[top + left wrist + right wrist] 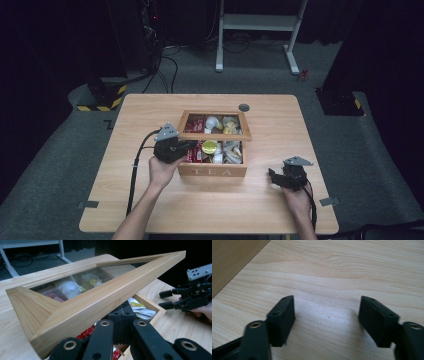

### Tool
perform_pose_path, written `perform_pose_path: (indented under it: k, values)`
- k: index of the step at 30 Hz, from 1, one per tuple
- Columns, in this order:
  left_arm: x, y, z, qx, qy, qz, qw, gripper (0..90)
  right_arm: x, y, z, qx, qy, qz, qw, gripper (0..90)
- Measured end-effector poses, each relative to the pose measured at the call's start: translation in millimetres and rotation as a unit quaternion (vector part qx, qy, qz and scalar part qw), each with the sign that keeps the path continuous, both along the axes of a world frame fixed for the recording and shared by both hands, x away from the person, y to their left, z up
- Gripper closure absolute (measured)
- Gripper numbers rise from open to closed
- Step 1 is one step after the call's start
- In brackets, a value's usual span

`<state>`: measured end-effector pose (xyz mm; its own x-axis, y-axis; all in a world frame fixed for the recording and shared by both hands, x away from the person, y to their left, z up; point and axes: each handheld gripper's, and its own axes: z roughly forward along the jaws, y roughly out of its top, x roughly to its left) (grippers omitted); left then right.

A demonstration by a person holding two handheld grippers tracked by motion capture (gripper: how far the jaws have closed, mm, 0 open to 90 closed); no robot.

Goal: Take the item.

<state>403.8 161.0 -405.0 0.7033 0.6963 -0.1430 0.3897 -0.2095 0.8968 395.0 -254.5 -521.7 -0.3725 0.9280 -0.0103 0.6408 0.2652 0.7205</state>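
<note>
Left gripper (186,145): jaws closed tight on the left edge of the glass-paned wooden lid (215,134) of the tea box (212,171), the lid raised off the box at that side and tilted, its far side lower; in the left gripper view the lid (105,296) slants across the frame above the closed jaws, with packets visible through the pane; right gripper (274,178): jaws apart with nothing between them, resting low over bare table (150,205) to the right of the box, well apart from it; in the right gripper view both pads (282,317) stand over plain wood grain; box position: centre of the table, front panel marked TEA facing the person, compartments holding red sachets (195,152), a yellow round item (209,147) and pale packets (232,151).
</note>
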Motion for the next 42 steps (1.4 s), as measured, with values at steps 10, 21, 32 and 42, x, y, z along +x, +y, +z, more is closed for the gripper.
perform_pose_path:
  k: [10, 21, 32, 42]
  values:
    - [4.6, -1.0, 7.2, -0.005, -0.003, 0.002, 1.0000, 87.4, -10.9, 10.2, 12.2, 0.056, -0.034, 0.038, 0.9971, 35.1]
    - [6.4, -2.3, 11.8, -0.010, -0.004, 0.004, 0.9999, 83.0, -21.1, 33.2, 35.9, 0.103, -0.101, 0.099, 0.9846, 48.2]
    - [10.7, -1.1, 18.5, -0.019, 0.003, 0.006, 0.9998, 81.9, -14.0, 69.0, 55.7, 0.112, -0.119, 0.154, 0.9745, 50.6]
    - [14.5, -0.9, 23.8, -0.017, 0.006, 0.006, 0.9998, 81.6, 1.2, 99.4, 63.2, 0.110, -0.102, 0.178, 0.9725, 42.2]
